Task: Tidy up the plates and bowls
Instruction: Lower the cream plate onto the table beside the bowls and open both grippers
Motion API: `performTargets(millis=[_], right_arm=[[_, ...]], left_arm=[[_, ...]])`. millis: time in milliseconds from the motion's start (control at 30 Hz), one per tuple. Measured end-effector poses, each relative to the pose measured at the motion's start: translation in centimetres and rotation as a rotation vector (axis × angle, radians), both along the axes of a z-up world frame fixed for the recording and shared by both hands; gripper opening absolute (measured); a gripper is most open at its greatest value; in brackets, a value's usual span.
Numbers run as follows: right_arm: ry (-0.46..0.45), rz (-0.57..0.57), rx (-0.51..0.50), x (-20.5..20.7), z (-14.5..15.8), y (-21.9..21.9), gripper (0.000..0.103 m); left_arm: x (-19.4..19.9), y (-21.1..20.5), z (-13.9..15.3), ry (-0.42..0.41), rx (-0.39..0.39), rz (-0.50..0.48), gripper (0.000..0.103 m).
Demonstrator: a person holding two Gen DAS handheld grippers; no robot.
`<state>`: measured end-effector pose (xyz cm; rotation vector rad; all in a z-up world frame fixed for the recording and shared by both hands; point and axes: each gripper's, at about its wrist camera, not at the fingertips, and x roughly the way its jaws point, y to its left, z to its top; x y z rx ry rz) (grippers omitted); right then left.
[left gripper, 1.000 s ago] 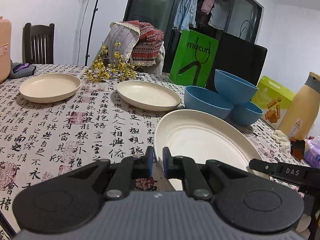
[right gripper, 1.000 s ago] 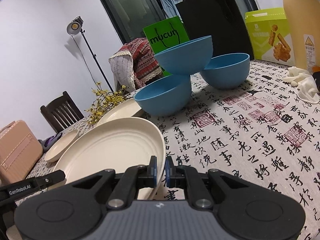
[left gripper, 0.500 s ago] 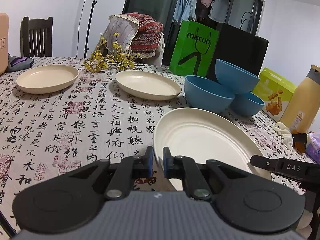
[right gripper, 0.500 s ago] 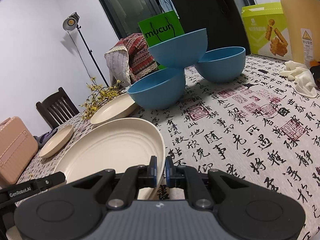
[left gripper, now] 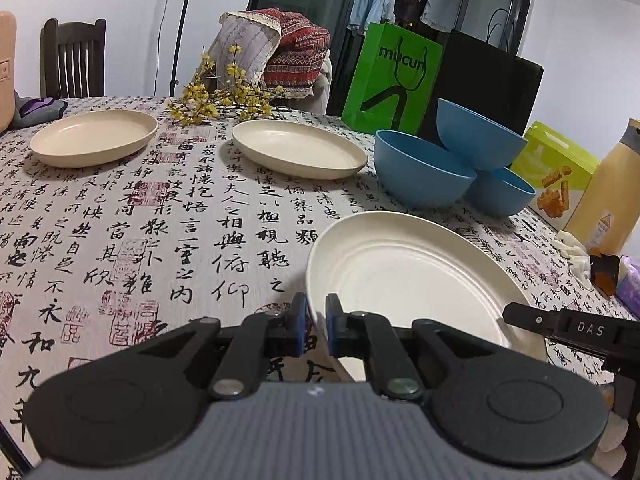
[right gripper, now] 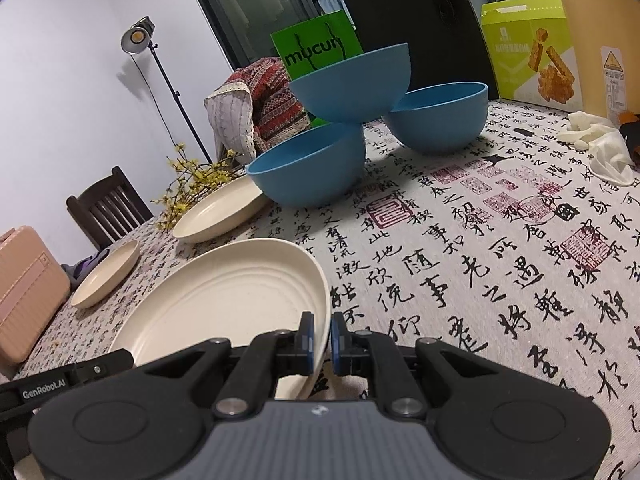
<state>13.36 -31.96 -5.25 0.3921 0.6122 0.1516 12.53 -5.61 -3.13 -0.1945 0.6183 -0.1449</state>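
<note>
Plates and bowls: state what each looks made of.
Cream plates: probably plastic or plant-fibre composite, matte, thin rims, moulded concentric rings, no glaze shine.
Blue bowls: likely the same kind, uniformly coloured, satin, thin walls.
Both could be melamine; the look leaves it open.

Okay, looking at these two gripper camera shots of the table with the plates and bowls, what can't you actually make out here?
- Near rim of the large plate: left wrist view, hidden behind the left gripper; right wrist view, behind the right gripper.
- Whether that plate rests on the tablecloth: unclear in both views.
- Bottle: top cut off by the right wrist frame edge.
- How the top bowl is supported: contact points hidden.
</note>
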Motion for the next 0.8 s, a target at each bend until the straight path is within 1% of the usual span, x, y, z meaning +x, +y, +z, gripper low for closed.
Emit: performTargets(millis=[467, 633, 700, 733, 767, 800], right_arm=[[0.011, 0.003, -0.008, 0.27, -0.57, -0.12, 0.009], [-0.013, 0.017, -0.021, 0.15, -0.36, -0.18, 0.012], [-0.036, 0.017, -0.024, -0.04, -0.16, -0.32, 0.012], [-0.047, 0.018, -0.028, -0.12, -0.03, -0.39, 0.012], [-0.059, 0.019, -0.034, -0.14, 0.13, -0.45, 0.013], [-0.071, 0.021, -0.039, -0.17, 0.28, -0.50, 0.017]], left_arm=[[0.29, -0.09, -0.69, 0.025, -0.001, -0.011, 0.011], [0.37, 0.15, -0.80, 0.027, -0.014, -0.018, 0.012], [0.31, 0.40, -0.66, 0.017, -0.017, -0.021, 0.015], [0.27, 0.51, -0.53, 0.009, -0.013, -0.019, 0.023], [0.20, 0.65, -0.39, -0.001, -0.008, -0.013, 0.038], [0.09, 0.80, -0.23, -0.012, -0.003, -0.005, 0.045]])
